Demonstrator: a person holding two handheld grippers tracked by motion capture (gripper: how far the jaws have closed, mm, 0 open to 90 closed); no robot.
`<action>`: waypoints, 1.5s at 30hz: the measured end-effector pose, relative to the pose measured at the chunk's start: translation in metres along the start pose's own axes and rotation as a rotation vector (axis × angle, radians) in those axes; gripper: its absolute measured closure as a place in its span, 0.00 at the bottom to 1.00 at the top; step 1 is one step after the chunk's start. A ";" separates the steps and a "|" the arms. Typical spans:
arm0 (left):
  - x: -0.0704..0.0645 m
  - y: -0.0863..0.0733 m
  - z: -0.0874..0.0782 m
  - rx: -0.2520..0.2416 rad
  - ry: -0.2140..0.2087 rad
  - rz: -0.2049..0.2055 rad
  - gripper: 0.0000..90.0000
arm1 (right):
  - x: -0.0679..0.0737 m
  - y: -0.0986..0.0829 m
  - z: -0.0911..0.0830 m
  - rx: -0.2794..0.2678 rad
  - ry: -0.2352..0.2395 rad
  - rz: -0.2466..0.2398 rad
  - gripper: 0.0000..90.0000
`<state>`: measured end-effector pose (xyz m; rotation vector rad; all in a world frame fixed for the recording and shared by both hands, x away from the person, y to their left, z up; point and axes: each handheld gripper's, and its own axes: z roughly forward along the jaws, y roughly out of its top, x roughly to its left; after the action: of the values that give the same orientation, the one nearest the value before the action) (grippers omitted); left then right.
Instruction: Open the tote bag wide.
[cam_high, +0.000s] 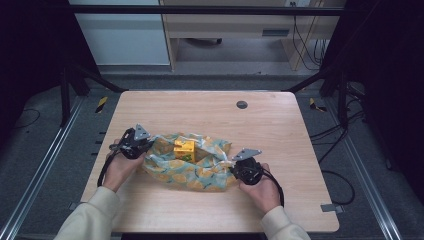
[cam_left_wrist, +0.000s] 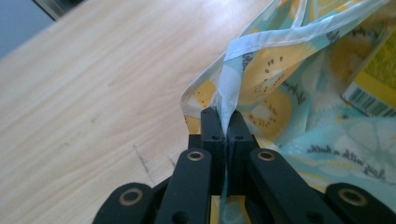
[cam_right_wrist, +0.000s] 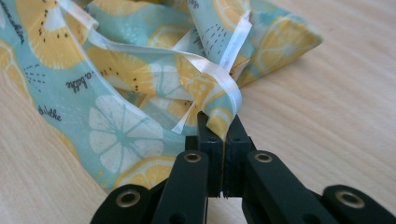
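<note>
A light blue cloth (cam_high: 192, 167) printed with yellow lemon slices lies crumpled on the wooden table (cam_high: 210, 115). On its middle sits a small yellow box (cam_high: 184, 150), whose barcoded corner (cam_left_wrist: 373, 88) shows in the left gripper view. My left gripper (cam_high: 144, 146) holds the cloth's left edge, its jaws shut on a white-hemmed fold of cloth (cam_left_wrist: 261, 70). My right gripper (cam_high: 235, 166) is at the cloth's right edge, jaws shut on a hemmed fold of cloth (cam_right_wrist: 140, 93) there. Left gripper (cam_left_wrist: 226, 122) and right gripper (cam_right_wrist: 218, 125) both pinch fabric between closed tips.
A round grey cable port (cam_high: 242, 104) sits in the table near its far edge. Bare wood lies beyond the cloth and toward the front edge. Black frame posts and cables stand on the floor at both sides.
</note>
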<state>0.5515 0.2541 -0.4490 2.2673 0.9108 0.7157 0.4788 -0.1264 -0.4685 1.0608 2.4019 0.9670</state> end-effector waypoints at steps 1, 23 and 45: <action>0.000 0.001 0.000 -0.003 -0.001 -0.002 0.99 | -0.001 0.000 -0.001 -0.003 0.000 0.010 0.99; -0.004 -0.015 0.021 0.036 -0.045 -0.044 0.98 | -0.001 -0.008 0.009 0.078 0.025 -0.009 0.99; -0.003 -0.017 0.025 0.061 -0.037 -0.053 1.00 | -0.004 -0.010 0.011 0.104 0.012 -0.013 1.00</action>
<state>0.5590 0.2543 -0.4789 2.2930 0.9837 0.6289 0.4822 -0.1295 -0.4832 1.0765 2.4895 0.8555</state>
